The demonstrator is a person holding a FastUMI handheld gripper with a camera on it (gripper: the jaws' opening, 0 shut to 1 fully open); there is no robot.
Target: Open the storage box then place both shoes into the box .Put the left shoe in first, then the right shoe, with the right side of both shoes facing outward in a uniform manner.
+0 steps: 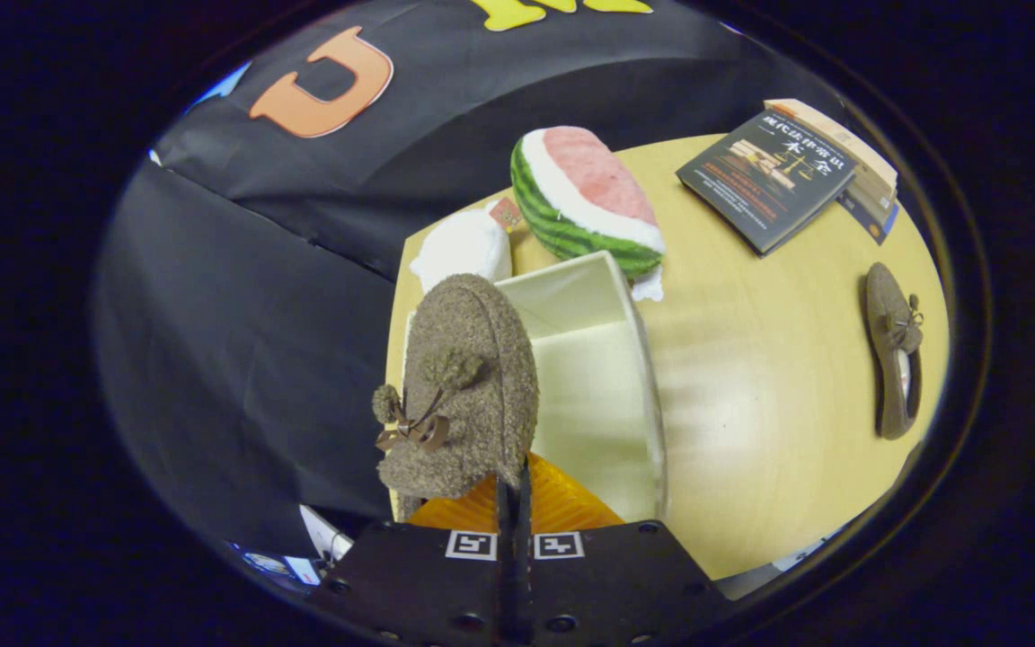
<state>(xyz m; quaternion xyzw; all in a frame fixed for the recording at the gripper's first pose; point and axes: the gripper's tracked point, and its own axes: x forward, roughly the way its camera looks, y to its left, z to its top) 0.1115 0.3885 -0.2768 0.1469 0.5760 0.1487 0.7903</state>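
The tool (pixel 514 503), nearest, has its fingers pinched almost together on the rear edge of a brown shoe (pixel 464 386), which hangs toe-up over the near left rim of the open box (pixel 589 386). The grip looks thin, so the shoe could swing or slip out and land outside the box or facing the wrong way. It is a fuzzy brown slipper-like shoe with a small bow and pompoms. The second shoe (pixel 893 350) lies far right on the worktop (pixel 751 404), beyond a watermelon toy (pixel 585 202) and books (pixel 778 175).
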